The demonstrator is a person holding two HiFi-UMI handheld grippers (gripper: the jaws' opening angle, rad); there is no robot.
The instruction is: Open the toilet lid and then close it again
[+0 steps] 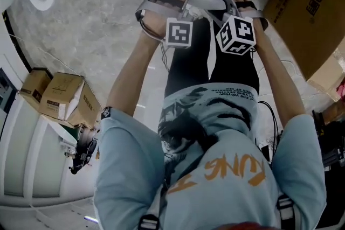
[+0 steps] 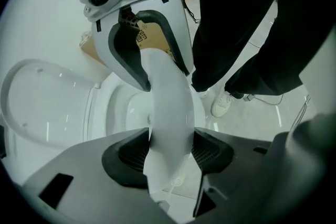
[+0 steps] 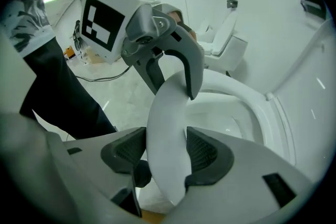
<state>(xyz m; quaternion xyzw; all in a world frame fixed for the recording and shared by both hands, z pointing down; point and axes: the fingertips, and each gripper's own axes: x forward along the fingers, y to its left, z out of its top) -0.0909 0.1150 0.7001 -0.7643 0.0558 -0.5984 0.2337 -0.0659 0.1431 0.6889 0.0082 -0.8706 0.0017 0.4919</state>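
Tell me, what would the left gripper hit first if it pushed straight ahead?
The toilet lid: its edge is already pinched in the left gripper, so it would jam further on. Beyond, likely the right gripper on the same edge.

Head cam steep down, L/R tool cams close along jaws, all share toilet lid (image 3: 165, 128)

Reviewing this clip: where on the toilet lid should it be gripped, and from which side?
Take the toilet lid by its thin, curved front lip, coming from the front of the bowl: the lip fits between the fingers. The left gripper and right gripper both clamp it there.
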